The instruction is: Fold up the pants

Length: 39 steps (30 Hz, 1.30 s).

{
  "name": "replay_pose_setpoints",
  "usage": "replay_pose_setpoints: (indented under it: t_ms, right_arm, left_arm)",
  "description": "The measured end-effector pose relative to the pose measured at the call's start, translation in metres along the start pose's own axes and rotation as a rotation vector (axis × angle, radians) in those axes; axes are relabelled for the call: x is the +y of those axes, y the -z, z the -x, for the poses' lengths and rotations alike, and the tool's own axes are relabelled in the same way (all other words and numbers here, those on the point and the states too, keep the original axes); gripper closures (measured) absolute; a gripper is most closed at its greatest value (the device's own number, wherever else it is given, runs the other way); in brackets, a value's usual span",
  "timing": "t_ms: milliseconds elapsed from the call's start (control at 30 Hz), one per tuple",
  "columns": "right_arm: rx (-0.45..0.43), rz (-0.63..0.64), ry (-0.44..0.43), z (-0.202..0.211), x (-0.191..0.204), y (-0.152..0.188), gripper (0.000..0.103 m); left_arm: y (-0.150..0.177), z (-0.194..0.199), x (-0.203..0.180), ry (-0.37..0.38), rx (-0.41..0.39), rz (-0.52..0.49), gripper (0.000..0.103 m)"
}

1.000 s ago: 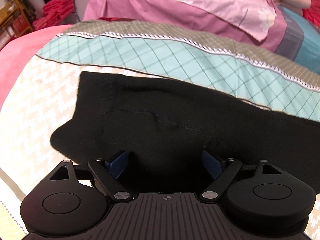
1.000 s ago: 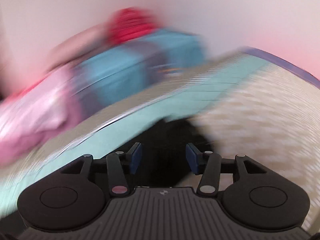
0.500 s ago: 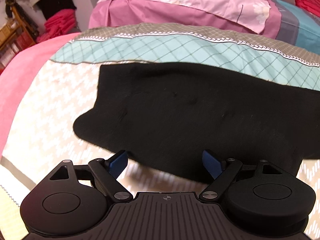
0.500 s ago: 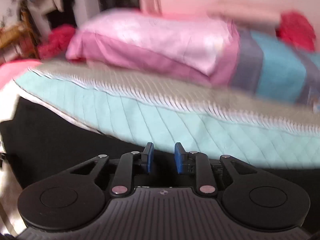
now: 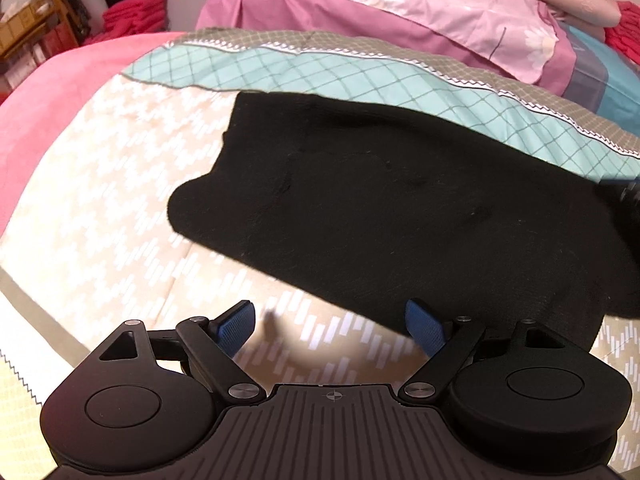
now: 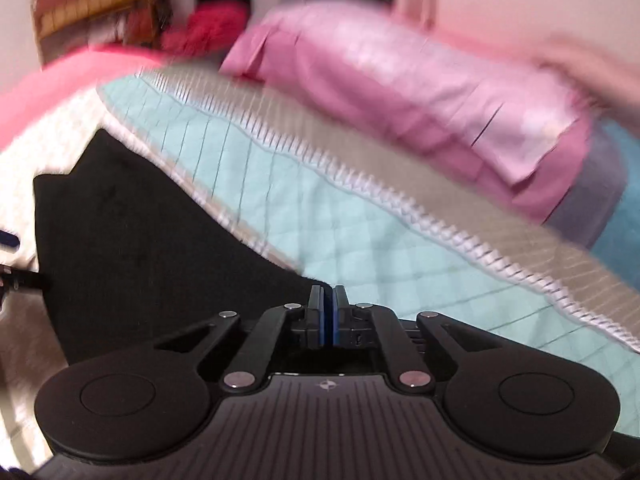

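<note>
The black pants (image 5: 400, 208) lie flat across the patterned bedspread (image 5: 120, 168), waist end at the left. My left gripper (image 5: 332, 326) is open and empty, hovering just off the pants' near edge. In the right wrist view the pants (image 6: 140, 248) fill the lower left. My right gripper (image 6: 328, 316) has its blue pads pressed together at the pants' far edge; whether cloth is pinched between them is hidden. The right gripper also shows as a dark shape at the right edge of the left wrist view (image 5: 630, 200).
Pink and purple pillows (image 5: 400, 12) are piled at the bed's head beyond a teal quilted band (image 5: 360, 72). A pink blanket (image 5: 60, 80) lies at the left. A wooden shelf (image 5: 24, 28) and red folded cloth (image 5: 132, 16) stand off the bed.
My right gripper has swung left over the bed and closed from open to shut at the pants' far edge. My left gripper has drawn back off the pants, staying open.
</note>
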State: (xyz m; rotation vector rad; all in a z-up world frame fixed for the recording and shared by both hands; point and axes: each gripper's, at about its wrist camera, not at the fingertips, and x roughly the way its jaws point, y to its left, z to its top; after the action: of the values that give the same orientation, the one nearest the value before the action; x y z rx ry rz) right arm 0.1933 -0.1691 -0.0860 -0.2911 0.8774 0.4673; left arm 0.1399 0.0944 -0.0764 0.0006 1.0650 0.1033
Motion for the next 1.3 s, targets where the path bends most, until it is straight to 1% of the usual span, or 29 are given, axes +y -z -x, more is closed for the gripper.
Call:
replay_pose_setpoints:
  t_ms: [33,67,100,167,233,300,367,433,467,500,533,567,600,633,667,700,733,767,833,867,900,1000,1033,1067,1133,1167,1200,1233,1300]
  right_arm:
    - [-0.040,0.038,0.012,0.003,0.006,-0.006,0.087]
    - [-0.088,0.047,-0.004,0.008,0.011,-0.015,0.076]
    - [-0.125,0.045,-0.043,0.011,0.018,-0.025,0.059]
    - [-0.161,0.075,-0.136,0.006,0.041,-0.049,0.050]
    - [-0.157,0.173,-0.193,-0.009,0.076,-0.072,0.051]
    - [-0.183,0.263,-0.235,-0.026,0.112,-0.092,0.051]
    - [-0.189,0.309,-0.259,-0.047,0.142,-0.110,0.051]
    - [-0.180,0.328,-0.258,-0.068,0.165,-0.125,0.048]
    - [-0.164,0.328,-0.250,-0.079,0.175,-0.129,0.052]
    - [-0.159,0.330,-0.233,-0.084,0.183,-0.131,0.077]
    - [-0.187,0.347,-0.215,-0.081,0.189,-0.129,0.093]
    - [-0.248,0.363,-0.210,-0.070,0.193,-0.128,0.095]
    - [-0.314,0.342,-0.249,-0.052,0.190,-0.127,0.095]
    - [-0.355,0.320,-0.309,-0.036,0.188,-0.128,0.095]
    - [-0.390,0.319,-0.369,-0.024,0.186,-0.128,0.095]
    - [-0.404,0.325,-0.397,-0.023,0.186,-0.127,0.095]
    - [-0.358,0.351,-0.389,-0.035,0.190,-0.127,0.095]
    - [-0.299,0.387,-0.355,-0.053,0.196,-0.127,0.095]
    - [-0.225,0.387,-0.292,-0.089,0.198,-0.127,0.095]
    - [-0.223,0.360,-0.283,-0.099,0.195,-0.129,0.093]
    - [-0.242,0.329,-0.293,-0.102,0.192,-0.132,0.089]
    - [-0.219,0.294,-0.298,-0.105,0.190,-0.146,0.082]
    - [-0.228,0.272,-0.294,-0.102,0.187,-0.152,0.081]
    - [-0.243,0.226,-0.291,-0.090,0.178,-0.152,0.079]
    - [-0.244,0.116,-0.323,-0.066,0.149,-0.152,0.071]
    - [-0.249,0.061,-0.324,-0.054,0.134,-0.148,0.063]
    - [-0.256,0.021,-0.297,-0.041,0.120,-0.137,0.058]
    - [-0.259,-0.009,-0.254,-0.028,0.109,-0.124,0.056]
    - [-0.230,-0.059,-0.174,-0.008,0.089,-0.095,0.056]
  left_arm:
    - [0.001,0.002,0.003,0.002,-0.002,0.011,0.000]
    - [0.003,0.004,0.005,0.002,-0.007,0.019,0.000]
    - [0.006,0.006,0.007,0.002,-0.011,0.026,0.000]
    - [0.011,0.011,0.012,0.003,-0.013,0.045,0.000]
    - [0.014,0.014,0.018,0.001,-0.010,0.068,0.000]
    - [0.019,0.020,0.027,0.002,-0.010,0.090,0.000]
    - [0.023,0.023,0.033,0.001,-0.011,0.107,0.000]
    - [0.028,0.028,0.040,-0.006,-0.015,0.120,0.000]
    - [0.031,0.030,0.044,-0.011,-0.017,0.129,0.000]
    - [0.033,0.031,0.048,-0.016,-0.016,0.140,0.000]
    - [0.036,0.032,0.052,-0.021,-0.015,0.153,0.000]
    - [0.038,0.034,0.057,-0.024,-0.014,0.168,0.000]
    - [0.040,0.035,0.061,-0.025,-0.014,0.182,0.000]
    - [0.043,0.037,0.065,-0.022,-0.018,0.194,0.000]
    - [0.044,0.038,0.068,-0.020,-0.026,0.201,0.000]
    - [0.045,0.039,0.070,-0.022,-0.034,0.205,0.000]
    - [0.045,0.038,0.071,-0.026,-0.039,0.208,0.000]
    - [0.043,0.036,0.072,-0.026,-0.040,0.210,0.000]
    - [0.038,0.033,0.070,-0.021,-0.036,0.205,0.000]
    - [0.037,0.034,0.069,-0.022,-0.038,0.198,0.000]
    - [0.035,0.035,0.069,-0.021,-0.044,0.189,0.000]
    - [0.026,0.039,0.069,-0.021,-0.073,0.154,0.000]
    - [0.020,0.038,0.070,-0.026,-0.082,0.146,0.000]
    - [0.016,0.040,0.070,-0.026,-0.093,0.142,0.000]
    - [0.004,0.042,0.071,-0.017,-0.120,0.143,0.000]
    - [-0.002,0.043,0.070,-0.007,-0.134,0.143,0.000]
    - [-0.009,0.043,0.069,0.003,-0.144,0.141,0.000]
    - [-0.015,0.041,0.067,0.014,-0.152,0.135,0.000]
    - [-0.029,0.033,0.058,0.035,-0.151,0.116,0.000]
